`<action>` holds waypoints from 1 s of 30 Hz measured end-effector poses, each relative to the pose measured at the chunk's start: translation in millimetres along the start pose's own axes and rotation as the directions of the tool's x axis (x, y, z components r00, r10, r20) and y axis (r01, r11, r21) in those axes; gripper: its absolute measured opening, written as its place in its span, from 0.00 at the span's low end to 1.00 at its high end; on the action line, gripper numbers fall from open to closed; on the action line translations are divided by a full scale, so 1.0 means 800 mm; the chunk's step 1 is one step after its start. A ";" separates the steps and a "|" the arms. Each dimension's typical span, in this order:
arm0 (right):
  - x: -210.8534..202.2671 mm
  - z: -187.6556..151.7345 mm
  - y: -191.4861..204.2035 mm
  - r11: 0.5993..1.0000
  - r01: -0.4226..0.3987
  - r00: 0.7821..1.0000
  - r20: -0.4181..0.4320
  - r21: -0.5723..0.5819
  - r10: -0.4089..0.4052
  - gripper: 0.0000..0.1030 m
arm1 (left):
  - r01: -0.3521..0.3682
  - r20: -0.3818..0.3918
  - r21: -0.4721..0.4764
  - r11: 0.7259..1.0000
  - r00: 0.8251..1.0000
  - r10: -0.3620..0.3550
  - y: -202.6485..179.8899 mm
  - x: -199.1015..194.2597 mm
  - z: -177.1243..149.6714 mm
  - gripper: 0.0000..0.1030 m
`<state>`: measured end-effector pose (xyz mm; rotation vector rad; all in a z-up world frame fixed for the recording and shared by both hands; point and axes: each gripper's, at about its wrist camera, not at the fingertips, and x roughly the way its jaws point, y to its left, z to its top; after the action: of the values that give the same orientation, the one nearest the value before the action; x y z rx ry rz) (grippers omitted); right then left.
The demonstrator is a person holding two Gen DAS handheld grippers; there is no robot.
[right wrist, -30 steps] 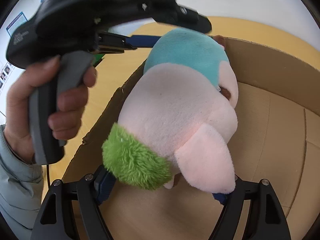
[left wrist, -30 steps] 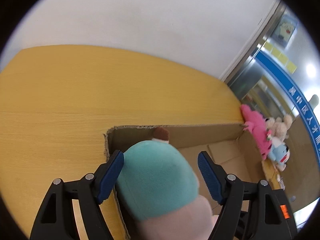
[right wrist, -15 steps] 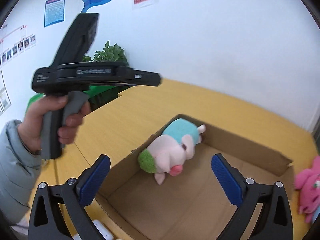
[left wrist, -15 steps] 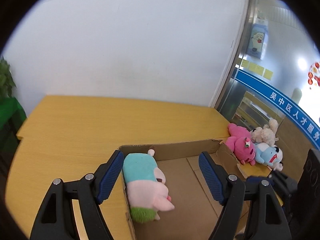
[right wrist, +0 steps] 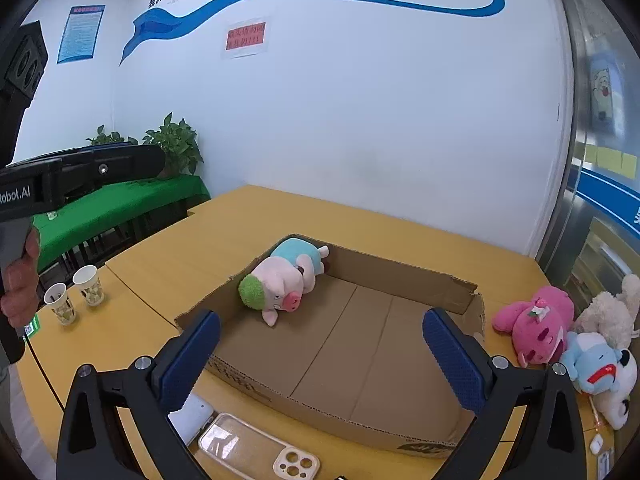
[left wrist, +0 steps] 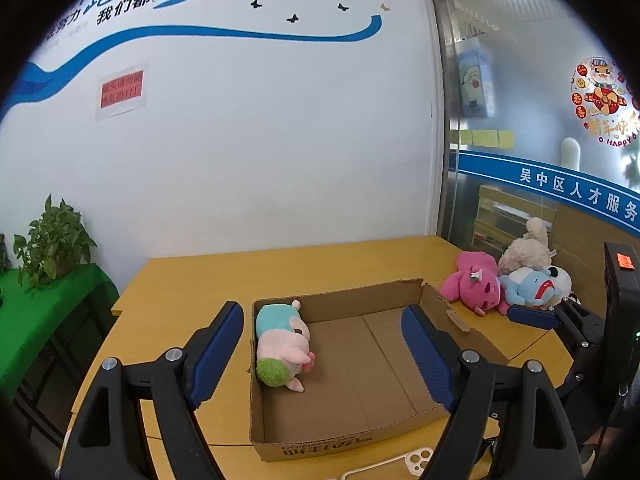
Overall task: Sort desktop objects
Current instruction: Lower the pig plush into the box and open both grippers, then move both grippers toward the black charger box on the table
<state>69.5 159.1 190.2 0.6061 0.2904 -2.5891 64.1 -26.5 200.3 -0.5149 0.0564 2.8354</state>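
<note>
Yellow worktop under a white wall fills my left view; my left claw, fingers wide apart and empty, frames the cardboard box. One pig plush lies along the box's left wall, green tuft toward me. A pink plush waits at centre right, outside the box.

From the right view, my right claw gapes empty too. That pink plush sits lower right, probably nearer this claw, its long axis toward the lens; blue plush touches it.
</note>
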 end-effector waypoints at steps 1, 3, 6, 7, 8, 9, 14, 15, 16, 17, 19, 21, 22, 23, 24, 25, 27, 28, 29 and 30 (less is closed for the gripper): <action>-0.007 -0.004 0.001 1.000 0.010 1.000 0.004 -0.007 -0.010 1.00 | 0.000 0.009 0.006 1.000 1.000 0.000 -0.011 -0.008 -0.003 0.79; -0.022 -0.011 0.000 1.000 0.017 1.000 0.011 -0.020 -0.016 1.00 | 0.036 0.016 0.003 0.999 0.999 -0.036 -0.027 -0.022 -0.008 0.79; -0.046 -0.018 -0.008 1.000 0.017 1.000 0.023 -0.020 -0.017 1.00 | 0.061 0.012 -0.032 0.998 0.998 -0.061 -0.037 -0.034 -0.016 0.79; -0.046 -0.022 -0.010 1.000 0.019 0.999 0.027 -0.020 -0.019 1.00 | 0.065 0.010 -0.049 0.997 0.998 -0.064 -0.038 -0.037 -0.018 0.79; -0.050 -0.024 -0.011 1.000 0.019 0.999 0.029 -0.019 -0.019 1.00 | 0.073 0.009 -0.070 0.995 0.997 -0.072 -0.038 -0.040 -0.019 0.79; -0.054 -0.026 -0.014 1.000 0.016 0.999 0.030 -0.018 -0.016 1.00 | 0.077 0.011 -0.087 0.993 0.997 -0.076 -0.039 -0.043 -0.021 0.79; -0.060 -0.035 -0.022 1.000 0.009 0.999 0.033 -0.012 -0.009 1.00 | 0.042 0.022 -0.044 0.998 0.999 -0.041 -0.057 -0.051 -0.026 0.79; -0.061 -0.038 -0.024 1.000 0.010 1.000 0.028 -0.008 -0.009 1.00 | 0.034 0.015 -0.031 0.999 0.999 -0.034 -0.062 -0.049 -0.028 0.79; -0.060 -0.041 -0.023 1.000 0.012 1.000 0.025 -0.004 -0.012 1.00 | 0.036 0.008 -0.027 0.999 0.999 -0.036 -0.066 -0.048 -0.031 0.79; -0.058 -0.045 -0.024 1.000 0.015 1.000 0.019 0.005 -0.015 1.00 | 0.045 0.001 -0.029 0.999 0.999 -0.045 -0.068 -0.046 -0.035 0.79; -0.056 -0.051 -0.025 1.000 0.013 1.000 0.010 0.018 -0.014 1.00 | 0.077 -0.030 -0.040 0.996 0.996 -0.078 -0.071 -0.038 -0.043 0.79; -0.050 -0.057 -0.026 0.999 0.020 1.000 -0.006 0.033 -0.020 1.00 | 0.096 -0.053 -0.043 0.994 0.994 -0.098 -0.074 -0.031 -0.051 0.79; -0.048 -0.059 -0.026 0.999 0.022 1.000 -0.012 0.036 -0.021 1.00 | 0.092 -0.061 -0.043 0.995 0.994 -0.095 -0.074 -0.028 -0.054 0.79; -0.046 -0.061 -0.027 0.999 0.025 1.000 -0.017 0.039 -0.024 1.00 | 0.085 -0.067 -0.042 0.996 0.994 -0.088 -0.075 -0.026 -0.058 0.79; -0.044 -0.062 -0.027 0.999 0.032 0.999 -0.023 0.040 -0.031 1.00 | 0.082 -0.074 -0.039 0.996 0.994 -0.085 -0.074 -0.023 -0.061 0.79; -0.043 -0.063 -0.027 0.999 0.036 0.999 -0.026 0.041 -0.035 1.00 | 0.086 -0.081 -0.036 0.996 0.993 -0.089 -0.074 -0.020 -0.064 0.79; -0.039 -0.065 -0.027 0.998 0.040 0.999 -0.036 0.048 -0.039 1.00 | 0.100 -0.093 -0.038 0.994 0.990 -0.103 -0.073 -0.015 -0.069 0.79; -0.037 -0.065 -0.027 0.998 0.043 0.998 -0.042 0.050 -0.041 1.00 | 0.106 -0.101 -0.039 0.994 0.989 -0.110 -0.072 -0.012 -0.071 0.79; -0.035 -0.065 -0.026 0.998 0.045 0.998 -0.045 0.051 -0.043 1.00 | 0.113 -0.106 -0.040 0.993 0.988 -0.116 -0.070 -0.010 -0.073 0.79; -0.033 -0.066 -0.025 0.998 0.048 0.998 -0.050 0.047 -0.046 1.00 | 0.118 -0.111 -0.043 0.992 0.986 -0.122 -0.068 -0.008 -0.075 0.79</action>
<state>100.3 202.3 158.1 0.6887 0.2619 -2.6360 104.3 19.5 146.9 -0.6646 -0.0044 2.6918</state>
